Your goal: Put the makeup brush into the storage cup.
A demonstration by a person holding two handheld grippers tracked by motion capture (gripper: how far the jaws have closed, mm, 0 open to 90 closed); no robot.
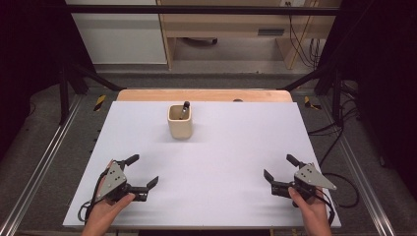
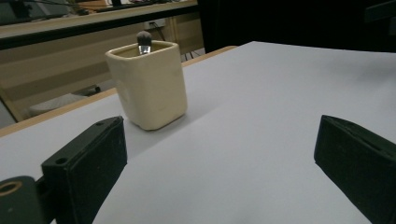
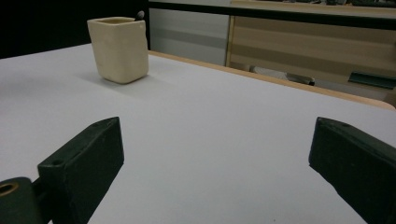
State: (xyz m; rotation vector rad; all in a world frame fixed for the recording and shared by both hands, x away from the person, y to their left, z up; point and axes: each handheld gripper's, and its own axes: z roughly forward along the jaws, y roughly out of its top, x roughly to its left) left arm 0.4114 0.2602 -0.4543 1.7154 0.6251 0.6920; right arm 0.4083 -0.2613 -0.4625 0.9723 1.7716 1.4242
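A cream square cup stands upright on the white table top, toward the back middle. A dark-tipped pen leans inside it, its top poking over the rim. The same cup with the pen stands ahead of my left jaws, and the cup sits far off to the upper left in the right gripper view. My left gripper rests open near the front left. Near the front right my right gripper is open too. Both hold nothing.
A wooden strip runs along the table's far edge. Black frame posts and cables flank the table. A wooden cabinet stands behind on the floor.
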